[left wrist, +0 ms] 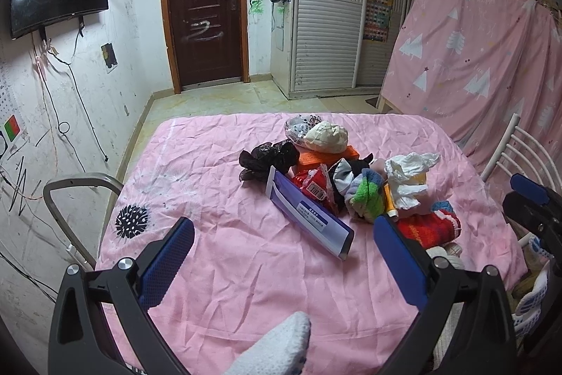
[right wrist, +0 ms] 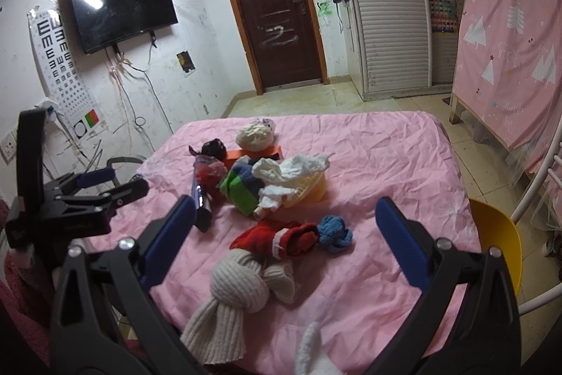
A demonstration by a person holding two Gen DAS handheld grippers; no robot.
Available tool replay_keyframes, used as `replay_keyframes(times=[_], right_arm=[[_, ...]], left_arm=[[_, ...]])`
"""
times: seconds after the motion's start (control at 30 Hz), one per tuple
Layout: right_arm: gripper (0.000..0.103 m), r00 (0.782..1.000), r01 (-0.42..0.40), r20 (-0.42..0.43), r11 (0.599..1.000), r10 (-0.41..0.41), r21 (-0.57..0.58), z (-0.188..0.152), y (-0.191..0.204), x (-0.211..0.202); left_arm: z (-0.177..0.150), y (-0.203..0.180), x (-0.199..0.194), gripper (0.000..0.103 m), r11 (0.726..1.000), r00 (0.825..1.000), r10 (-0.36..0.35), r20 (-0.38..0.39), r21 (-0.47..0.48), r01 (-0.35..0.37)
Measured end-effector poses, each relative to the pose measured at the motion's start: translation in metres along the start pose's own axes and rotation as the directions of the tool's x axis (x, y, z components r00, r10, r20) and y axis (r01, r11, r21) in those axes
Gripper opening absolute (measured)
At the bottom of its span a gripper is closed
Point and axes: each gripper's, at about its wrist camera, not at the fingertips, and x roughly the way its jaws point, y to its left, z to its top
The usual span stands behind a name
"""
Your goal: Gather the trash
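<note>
A pile lies on the pink-covered table (left wrist: pixel 217 269): a purple-and-white box (left wrist: pixel 309 217), a black crumpled bag (left wrist: pixel 267 160), an orange box (left wrist: pixel 326 157), a red wrapper (left wrist: pixel 312 185), white crumpled tissue (left wrist: pixel 409 178) and socks. My left gripper (left wrist: pixel 284 259) is open and empty above the cloth, just short of the purple box. My right gripper (right wrist: pixel 286 234) is open and empty above a knotted cream sock (right wrist: pixel 239 290) and a red sock (right wrist: pixel 281 239). The tissue (right wrist: pixel 291 169) lies over a yellow basket (right wrist: pixel 309 190).
A blue sock (right wrist: pixel 333 231) lies right of the red one. A metal chair frame (left wrist: pixel 70 199) stands at the table's left. A white chair (right wrist: pixel 541 199) and a yellow seat (right wrist: pixel 498 241) stand at the right. Pink curtain (left wrist: pixel 474 58) hangs beyond.
</note>
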Motion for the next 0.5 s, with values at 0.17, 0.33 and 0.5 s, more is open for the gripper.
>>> replay_keyframes(times=[0.17,0.33,0.5], right_arm=[[0.099,1.000,0.000,0.000,1.000,0.000,-0.002,0.0006,-0.0008,0.0001],[0.099,1.000,0.005,0.003,1.000,-0.005,-0.007,0.0017,-0.0017,-0.0003],[0.099,1.000,0.003,0.004,1.000,-0.003,-0.008,0.0020,-0.0011,0.0000]], left_arm=[[0.0004,-0.0014,0.0004,0.093,1.000,1.000,0.000,0.001,0.007,0.000],[0.0015,-0.0029,0.0003,0.093,1.000,1.000,0.000,0.004,0.015,0.000],[0.0026,-0.0047,0.0006,0.093,1.000,1.000,-0.001,0.004,0.023,0.001]])
